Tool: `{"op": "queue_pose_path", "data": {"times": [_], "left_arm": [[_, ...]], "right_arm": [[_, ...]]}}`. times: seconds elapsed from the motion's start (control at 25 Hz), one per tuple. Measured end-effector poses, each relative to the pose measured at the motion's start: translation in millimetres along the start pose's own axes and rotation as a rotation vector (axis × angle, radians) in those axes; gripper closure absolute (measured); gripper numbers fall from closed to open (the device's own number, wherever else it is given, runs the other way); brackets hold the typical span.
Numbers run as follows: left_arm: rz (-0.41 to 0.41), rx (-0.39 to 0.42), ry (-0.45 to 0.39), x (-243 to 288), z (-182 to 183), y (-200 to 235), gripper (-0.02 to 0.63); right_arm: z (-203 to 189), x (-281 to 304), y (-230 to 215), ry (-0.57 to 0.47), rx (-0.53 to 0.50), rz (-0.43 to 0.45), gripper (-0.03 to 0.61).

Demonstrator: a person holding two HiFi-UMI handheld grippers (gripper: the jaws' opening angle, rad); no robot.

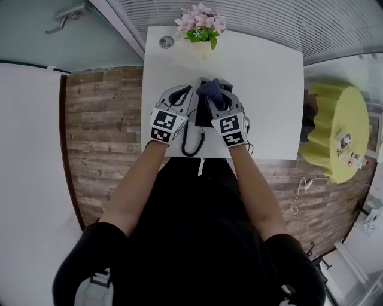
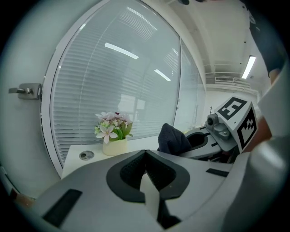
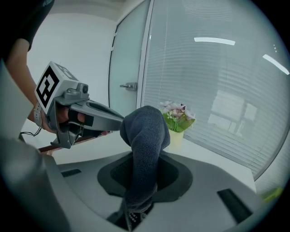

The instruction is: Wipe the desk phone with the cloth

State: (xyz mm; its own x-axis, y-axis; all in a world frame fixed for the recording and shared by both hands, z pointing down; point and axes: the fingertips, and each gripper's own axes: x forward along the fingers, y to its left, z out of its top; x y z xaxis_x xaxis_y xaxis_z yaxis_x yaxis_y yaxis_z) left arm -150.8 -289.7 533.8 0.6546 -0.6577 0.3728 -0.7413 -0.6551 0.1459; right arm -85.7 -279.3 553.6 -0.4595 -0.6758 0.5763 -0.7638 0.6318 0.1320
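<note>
Cloth (image 3: pixel 146 129) clenched in right gripper (image 3: pixel 145 158) jaws; left gripper (image 2: pixel 145 153) jaws pressed together, empty.

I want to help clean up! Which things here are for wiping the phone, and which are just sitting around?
For the job:
- cloth, held in the right gripper
- desk phone with its curly cord
- left gripper, shut and empty

Just sitting around:
- flower pot
- yellow stool
- door handle

We see the right gripper (image 3: pixel 139 158) clamping the dark cloth (image 3: pixel 146 131), which rises folded above its jaws; the left gripper (image 3: pixel 112 118) lies just behind it, a flower pot (image 3: pixel 176 137) beyond on the white desk (image 3: pixel 217 161).
</note>
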Motion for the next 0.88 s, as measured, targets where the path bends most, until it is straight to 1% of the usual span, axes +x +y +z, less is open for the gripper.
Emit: {"op": "queue_pose_path", "data": {"times": [0.16, 0.32, 0.48, 0.88], "left_arm": [[0.001, 0.001, -0.011, 5.5, 9.1, 7.7, 0.603], [0.000, -0.016, -0.004, 10.0, 7.9, 12.5, 0.603], [0.002, -0.023, 0.000, 12.2, 5.4, 18.7, 0.603], [0.004, -0.006, 0.041, 6.2, -16.7, 12.9, 0.603]], "right_arm": [[11.6, 17.0, -5.8, -0.017, 0.004, -0.002, 0.479], [4.1, 31.7, -6.2, 0.018, 0.013, 0.013, 0.479], [5.1, 38.6, -6.7, 0.012, -0.008, 0.003, 0.479], [-2.0, 34.7, -1.7, -0.009, -0.003, 0.004, 0.480]]}}
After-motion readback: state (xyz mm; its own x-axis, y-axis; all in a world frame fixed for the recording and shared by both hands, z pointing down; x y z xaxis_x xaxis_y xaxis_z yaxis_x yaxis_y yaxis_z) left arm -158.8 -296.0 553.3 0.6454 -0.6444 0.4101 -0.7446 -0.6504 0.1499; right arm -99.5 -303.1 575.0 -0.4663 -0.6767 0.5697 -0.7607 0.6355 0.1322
